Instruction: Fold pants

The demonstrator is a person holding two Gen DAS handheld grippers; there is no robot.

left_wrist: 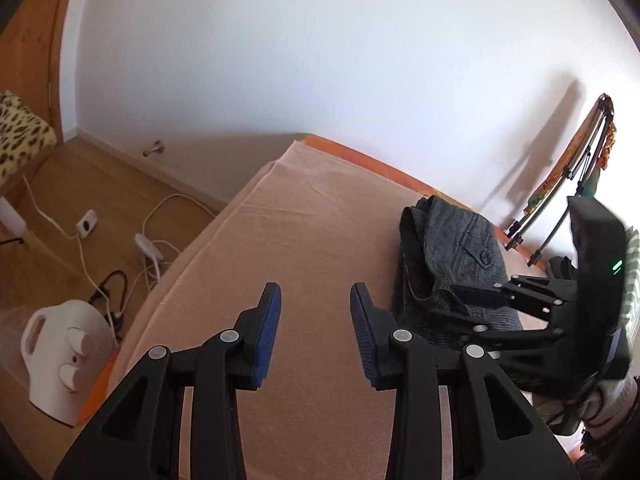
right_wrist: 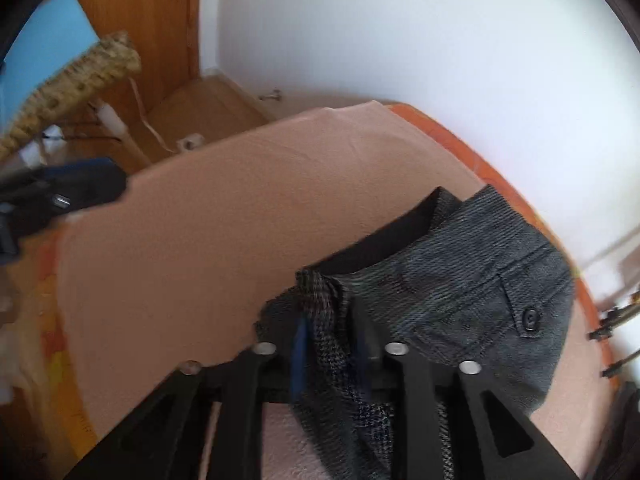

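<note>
dark grey pants [right_wrist: 472, 280], folded in a bundle

button pocket up, lying on the pink bed cover.

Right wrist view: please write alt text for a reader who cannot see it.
The right gripper is shut on a fold of grey pants lying on a pink bed cover. The left gripper shows blurred at the left edge.

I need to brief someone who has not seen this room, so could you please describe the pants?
Find the bed with the pink blanket. The pants lie bunched near its wall side, dark grey, with a buttoned pocket flap. The right hand-held gripper pinches their fabric.
</note>
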